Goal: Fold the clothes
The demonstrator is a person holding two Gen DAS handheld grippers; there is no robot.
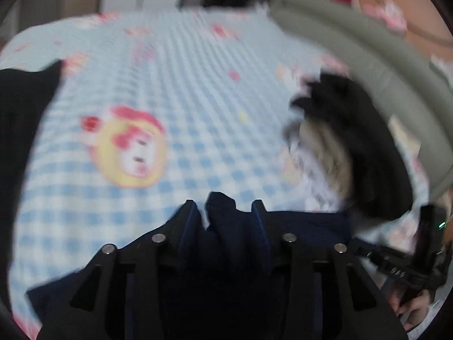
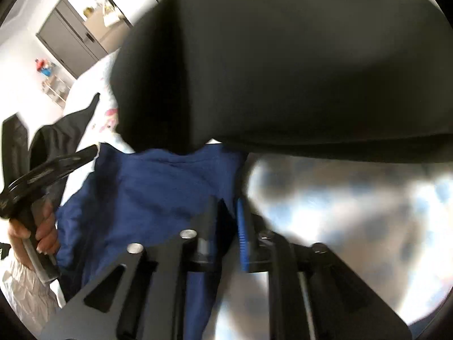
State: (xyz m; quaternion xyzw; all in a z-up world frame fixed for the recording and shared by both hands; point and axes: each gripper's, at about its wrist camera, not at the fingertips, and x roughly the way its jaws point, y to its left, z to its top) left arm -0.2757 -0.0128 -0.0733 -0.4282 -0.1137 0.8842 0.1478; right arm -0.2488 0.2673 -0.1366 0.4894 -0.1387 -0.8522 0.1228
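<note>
Left wrist view looks down the left hand-held gripper (image 1: pixel 226 212), whose 2 black fingers with blue pads pinch a bunched peak of navy garment (image 1: pixel 223 221) between them. The cloth looks soft and matte, and its folds spread back under the gripper and off to the right. It lies on a bed sheet (image 1: pixel 170 70) printed in a light blue and white check, with pink motifs and a round yellow cartoon face. A rumpled black garment (image 1: pixel 368 147) with a pale, fuzzy-looking lining sits on the sheet to the right, and a thick grey padded roll (image 1: pixel 354 42) curves behind it. Another dark cloth (image 1: pixel 19 119) shows at the left edge. Much of this view is blurred.

Right wrist view shows the right hand-held gripper (image 2: pixel 226 212) with its fingers drawn close on a dark edge of the navy garment (image 2: pixel 158 187), 1 ribbed blue pad facing in. The cloth fans out to the left in soft creases, over the blurred blue-and-white sheet (image 2: pixel 354 204). A large smooth black mass (image 2: pixel 283 70) fills the upper frame; what it is I cannot tell. At the left edge, a hand (image 2: pixel 34 232) with a shiny silver quilted cuff grips the other tool's handle. A grey cabinet (image 2: pixel 70 36) stands against the far wall.
</note>
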